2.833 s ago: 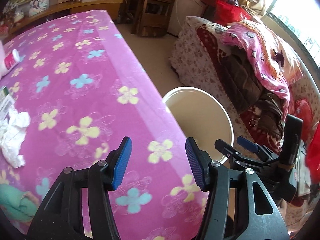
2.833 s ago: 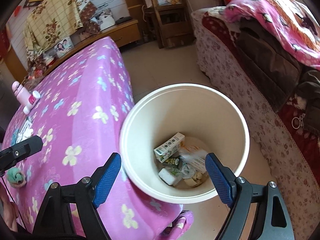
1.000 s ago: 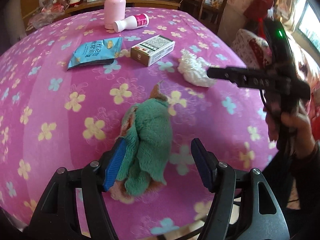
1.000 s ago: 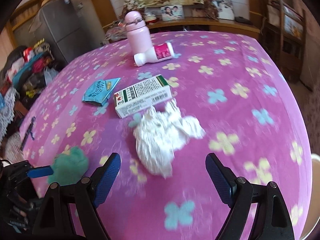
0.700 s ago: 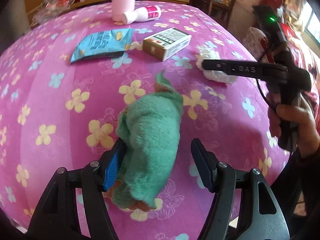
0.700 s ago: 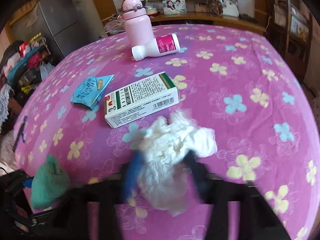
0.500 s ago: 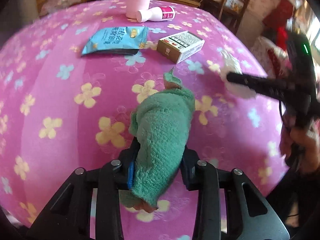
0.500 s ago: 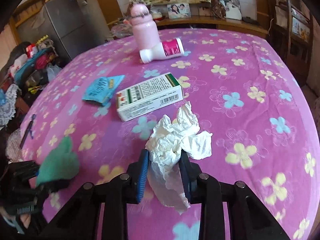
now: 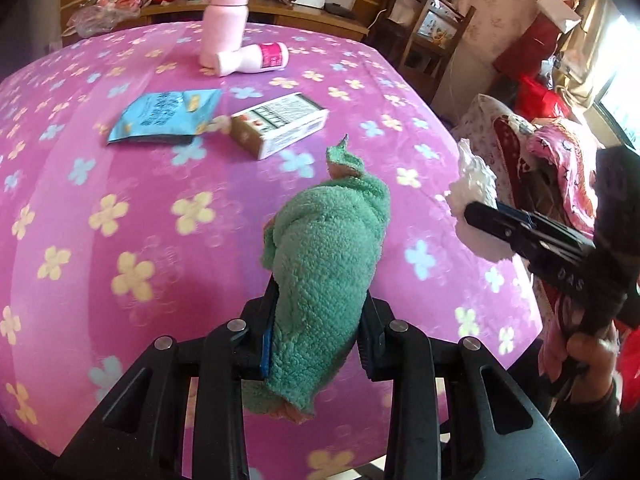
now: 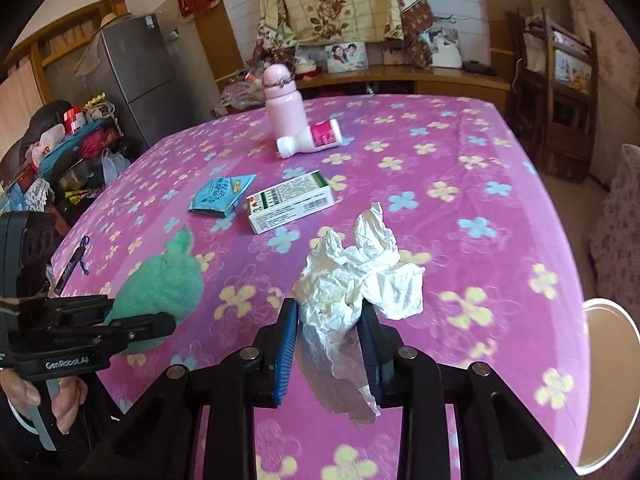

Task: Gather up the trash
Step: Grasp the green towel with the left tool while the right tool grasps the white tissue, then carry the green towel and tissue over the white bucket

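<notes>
A: Count: one green cloth (image 9: pixel 328 264) clamped in the left gripper (image 9: pixel 316 332); one crumpled tissue (image 10: pixel 352 280) clamped in the right gripper (image 10: pixel 330 344), both above the table (image 10: pixel 500 240).

B: Only the right view shows the bin (image 10: pixel 608 380), beside the table edge.

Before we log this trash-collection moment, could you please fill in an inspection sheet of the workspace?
Surface: table under pink flowered cloth.
Job's things: crumpled tissue and green cloth, both gripped; white bin beside the table.
Clutter: blue packet, carton box, tipped white bottle, upright pink flask.
Grippers: left gripper shut on the cloth; right gripper shut on the tissue.
Cables: nothing seen.
Surroundings: fridge, chair, sofa.
</notes>
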### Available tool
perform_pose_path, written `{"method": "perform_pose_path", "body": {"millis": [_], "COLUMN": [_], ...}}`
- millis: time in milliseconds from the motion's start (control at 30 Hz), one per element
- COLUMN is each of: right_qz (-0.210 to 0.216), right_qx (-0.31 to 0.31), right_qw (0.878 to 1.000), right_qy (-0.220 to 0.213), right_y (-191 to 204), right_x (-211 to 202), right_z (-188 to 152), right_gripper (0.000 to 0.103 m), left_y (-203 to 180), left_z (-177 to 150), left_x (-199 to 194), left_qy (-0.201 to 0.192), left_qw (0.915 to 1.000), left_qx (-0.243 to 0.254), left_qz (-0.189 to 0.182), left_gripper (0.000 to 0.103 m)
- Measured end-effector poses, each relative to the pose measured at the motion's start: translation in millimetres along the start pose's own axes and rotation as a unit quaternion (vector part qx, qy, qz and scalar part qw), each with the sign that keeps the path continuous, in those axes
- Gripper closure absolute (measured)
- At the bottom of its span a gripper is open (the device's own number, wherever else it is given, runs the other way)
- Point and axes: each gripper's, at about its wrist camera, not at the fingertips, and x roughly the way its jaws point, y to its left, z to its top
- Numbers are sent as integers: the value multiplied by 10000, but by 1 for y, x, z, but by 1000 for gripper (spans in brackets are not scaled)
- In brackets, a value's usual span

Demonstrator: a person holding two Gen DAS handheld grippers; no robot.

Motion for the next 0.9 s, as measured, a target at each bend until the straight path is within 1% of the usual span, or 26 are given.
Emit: {"method": "perform_pose_path", "body": {"millis": [100,367,733,900], "right_qz": [-100,-376,-648,-791], "right_qx": [70,316,638,777], "right_qw": [9999,9986,9955,9933], "right_qy": [-50,-204,-278,-311], "right_y": [-11,-43,-86,-105], "right_x": [-13,-43,-70,-82], "right_z": [-7,-19,-35,-43], "right_gripper": [74,74,74,74], "left_y": [-15,-63,-128,-156], "left_z": [2,10,19,23], "left_x": [2,8,30,43], "left_qy": [-13,-128,-114,-63], "left_qw": [10000,9989,9954,9931], "left_qx": [42,457,941,1145], "left_qz": [10,-29,-126,-235], "left_gripper": [73,73,73,73]}}
